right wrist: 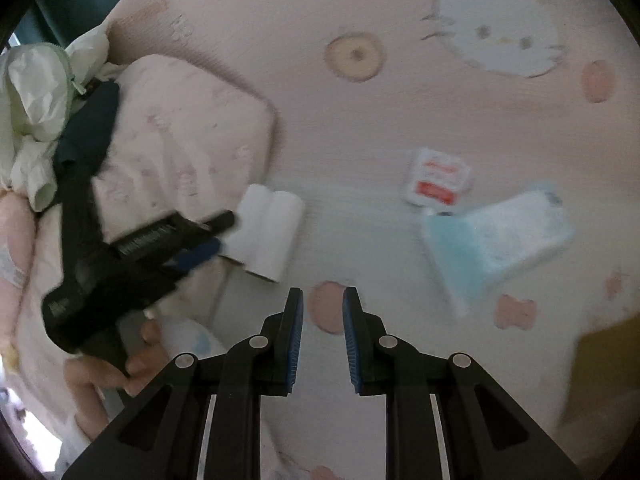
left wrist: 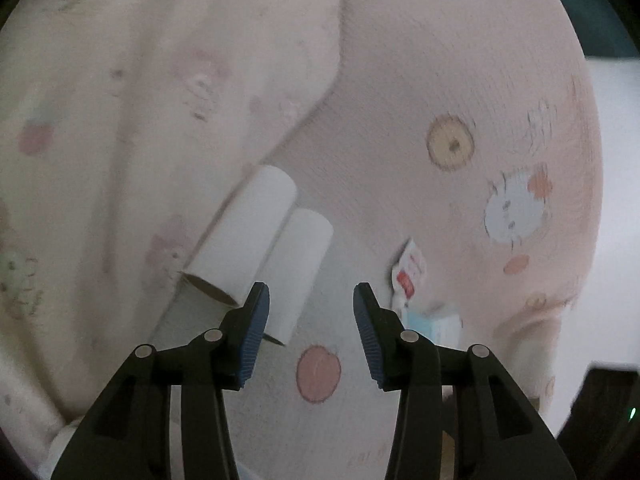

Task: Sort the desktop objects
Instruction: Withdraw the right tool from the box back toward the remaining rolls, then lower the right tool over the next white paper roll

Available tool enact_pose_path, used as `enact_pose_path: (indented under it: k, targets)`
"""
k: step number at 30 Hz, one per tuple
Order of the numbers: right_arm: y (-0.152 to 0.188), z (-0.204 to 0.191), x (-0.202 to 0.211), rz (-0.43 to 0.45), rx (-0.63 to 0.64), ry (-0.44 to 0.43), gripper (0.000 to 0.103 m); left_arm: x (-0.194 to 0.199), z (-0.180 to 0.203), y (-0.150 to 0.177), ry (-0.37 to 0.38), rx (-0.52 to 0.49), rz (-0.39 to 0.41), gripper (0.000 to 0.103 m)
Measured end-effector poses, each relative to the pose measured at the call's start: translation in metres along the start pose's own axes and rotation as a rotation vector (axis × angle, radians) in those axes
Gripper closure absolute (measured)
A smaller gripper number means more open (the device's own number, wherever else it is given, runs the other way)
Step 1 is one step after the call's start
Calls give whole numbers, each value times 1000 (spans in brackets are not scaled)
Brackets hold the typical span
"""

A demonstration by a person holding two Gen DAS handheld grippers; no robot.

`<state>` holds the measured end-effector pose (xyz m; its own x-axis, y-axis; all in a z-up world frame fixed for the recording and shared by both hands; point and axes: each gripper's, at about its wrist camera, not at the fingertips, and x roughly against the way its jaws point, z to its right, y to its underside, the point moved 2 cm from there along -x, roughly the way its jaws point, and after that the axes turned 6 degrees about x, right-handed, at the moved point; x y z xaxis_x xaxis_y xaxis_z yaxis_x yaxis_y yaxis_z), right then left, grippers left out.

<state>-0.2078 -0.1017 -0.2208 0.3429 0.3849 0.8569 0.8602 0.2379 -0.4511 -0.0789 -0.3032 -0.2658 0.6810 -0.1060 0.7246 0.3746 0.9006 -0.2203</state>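
Note:
Two white paper rolls (left wrist: 264, 248) lie side by side on the pink cartoon-print sheet (left wrist: 400, 80); they also show in the right wrist view (right wrist: 270, 228). My left gripper (left wrist: 311, 328) is open and empty, its left finger just over the near end of the rolls; it also shows in the right wrist view (right wrist: 218, 236), beside the rolls. A small red-and-white sachet (right wrist: 438, 178) and a blue-and-white tissue pack (right wrist: 500, 240) lie to the right. My right gripper (right wrist: 323, 340) is open and empty, hovering above the sheet.
A pink pillow (right wrist: 180, 140) lies at the left, with crumpled white fabric (right wrist: 36, 92) and a dark item (right wrist: 90, 124) behind it. A yellow-brown object (right wrist: 600, 368) sits at the right edge. The sachet (left wrist: 408, 274) and pack (left wrist: 434, 326) show in the left wrist view.

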Motion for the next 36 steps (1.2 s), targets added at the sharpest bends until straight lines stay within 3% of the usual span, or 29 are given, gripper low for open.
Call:
enact_pose_path:
  k: [1, 3, 5, 13, 17, 21, 27, 29, 33, 36]
  targets:
    - [-3, -1, -7, -10, 1, -5, 81, -1, 2, 1, -7, -14, -1, 55]
    - [-7, -4, -19, -17, 13, -5, 58, -4, 5, 2, -21, -25, -8, 55]
    - [-10, -5, -30, -11, 19, 10, 50, -11, 1, 0, -43, -11, -31, 56]
    - [-13, -2, -71, -87, 14, 6, 49, -31, 3, -2, -149, -42, -57, 57]
    - [-13, -3, -77, -89, 23, -20, 49, -36, -2, -2, -97, -3, -107, 57]
    - [-12, -2, -81, -78, 31, -32, 49, -51, -1, 4, -79, -15, -221, 58]
    - [-6, 3, -90, -79, 8, -45, 49, -64, 6, 10, -74, -70, -276, 67]
    - [-4, 6, -93, -71, 1, -47, 49, -69, 9, 11, -35, -64, -304, 70]
    - [-2, 13, -93, -53, -21, -51, 50, -73, 17, 17, -32, -104, -290, 71]
    - [1, 19, -91, -45, -29, -53, 59, -70, 19, 20, -38, -141, -270, 72]
